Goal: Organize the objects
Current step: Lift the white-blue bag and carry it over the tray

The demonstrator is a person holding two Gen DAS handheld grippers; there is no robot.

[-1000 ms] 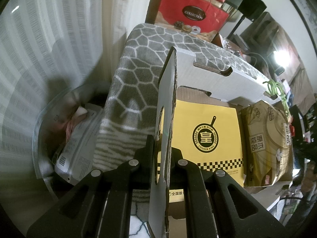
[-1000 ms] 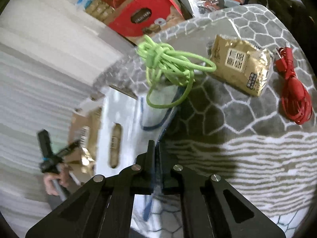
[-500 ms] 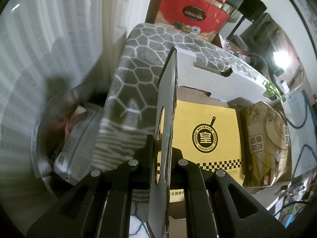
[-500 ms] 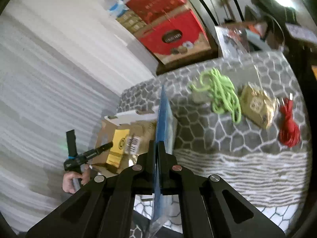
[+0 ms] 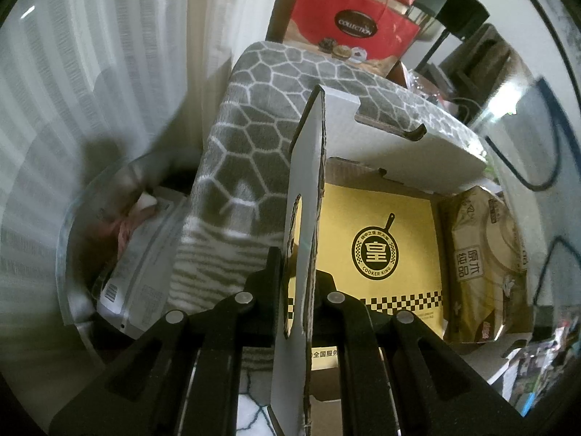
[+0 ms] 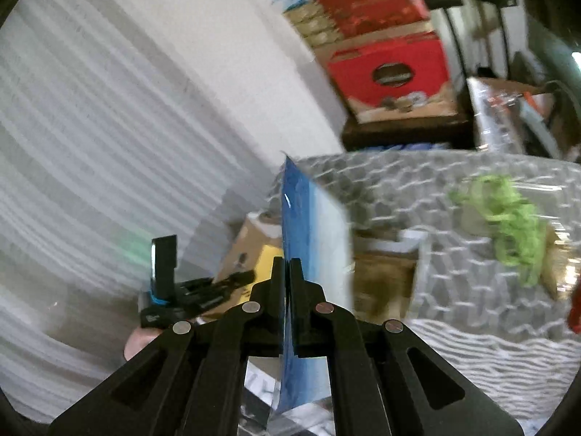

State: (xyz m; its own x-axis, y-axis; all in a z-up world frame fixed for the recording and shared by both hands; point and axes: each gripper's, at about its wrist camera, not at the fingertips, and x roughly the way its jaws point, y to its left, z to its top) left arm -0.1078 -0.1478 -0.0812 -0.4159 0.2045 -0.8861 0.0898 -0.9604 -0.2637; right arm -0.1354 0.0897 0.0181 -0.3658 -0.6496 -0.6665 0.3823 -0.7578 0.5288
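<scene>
My left gripper is shut on the upright white flap of an open cardboard box. Inside the box lie a yellow carton with a pan logo and a brown pack. My right gripper is shut on a blue and clear plastic bag, held edge-on in the air above the box. That bag shows at the right edge of the left wrist view. A green rope lies on the grey honeycomb blanket. The left gripper and a hand appear in the right wrist view.
A red gift bag and stacked red boxes stand behind the blanket-covered surface. A clear bin with papers sits low on the left by the white curtain. A red cable lies at the blanket's right edge.
My right gripper has lifted the blue bag off the blanket and carried it left, over the box. The bag has come into the left wrist view. The left gripper stayed put.
</scene>
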